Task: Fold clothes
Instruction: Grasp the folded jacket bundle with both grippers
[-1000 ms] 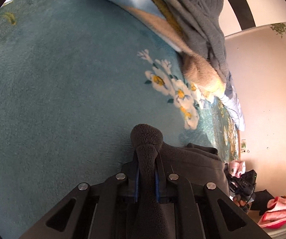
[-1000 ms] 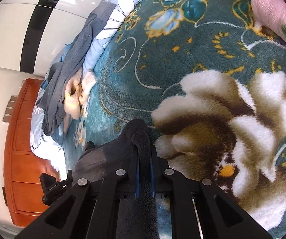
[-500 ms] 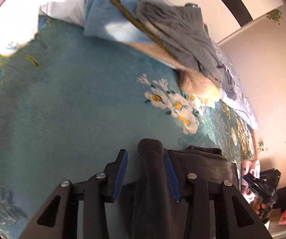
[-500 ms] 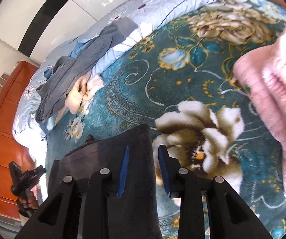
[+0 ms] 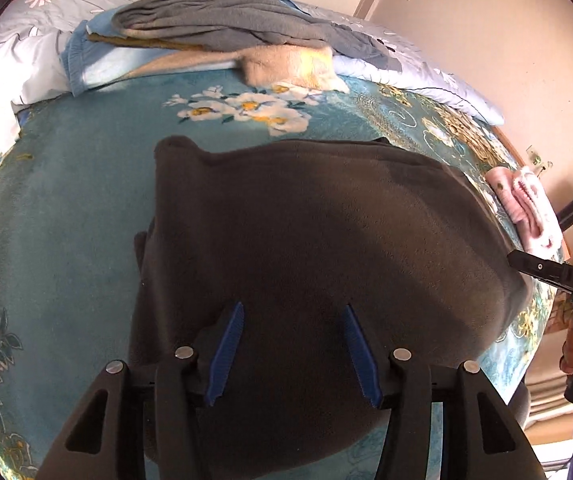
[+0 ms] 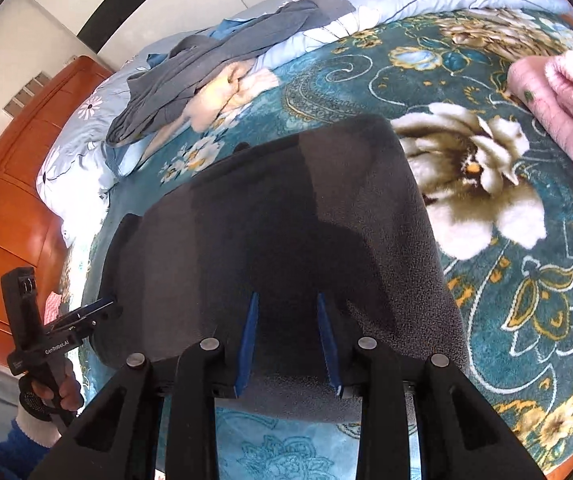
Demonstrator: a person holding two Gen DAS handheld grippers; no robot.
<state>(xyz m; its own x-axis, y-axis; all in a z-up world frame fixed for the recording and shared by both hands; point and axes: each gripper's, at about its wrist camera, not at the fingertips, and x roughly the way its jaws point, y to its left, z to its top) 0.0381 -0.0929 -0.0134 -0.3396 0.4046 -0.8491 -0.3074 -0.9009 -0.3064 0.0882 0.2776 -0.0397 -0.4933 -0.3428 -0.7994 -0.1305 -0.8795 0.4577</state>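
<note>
Dark grey fleece garment is lying spread flat on the teal floral blanket, folded into a broad rounded rectangle, and both grippers are sitting over its near edge. In the left wrist view the left gripper is standing with its blue-padded fingers spread wide apart, nothing caught between them, the fleece showing in the gap beneath. In the right wrist view the right gripper is likewise parted, its blue pads standing clear of each other over the fleece, though the gap is narrower than the left one's. Each gripper is also showing in the other's camera: the right one is reaching in at the garment's right edge, the left one at its left edge, each held by a bare hand.

Beyond the garment, a cluster of white and yellow flowers is printed on the blanket. Farther back, a pile of clothes is resting where the blanket meets a pale blue floral quilt: a grey knit draped over a cream and a light blue piece. To the right, a pink fluffy item is lying folded on the blanket, well apart from the fleece. An orange wooden cabinet is standing beyond the bed's left side.
</note>
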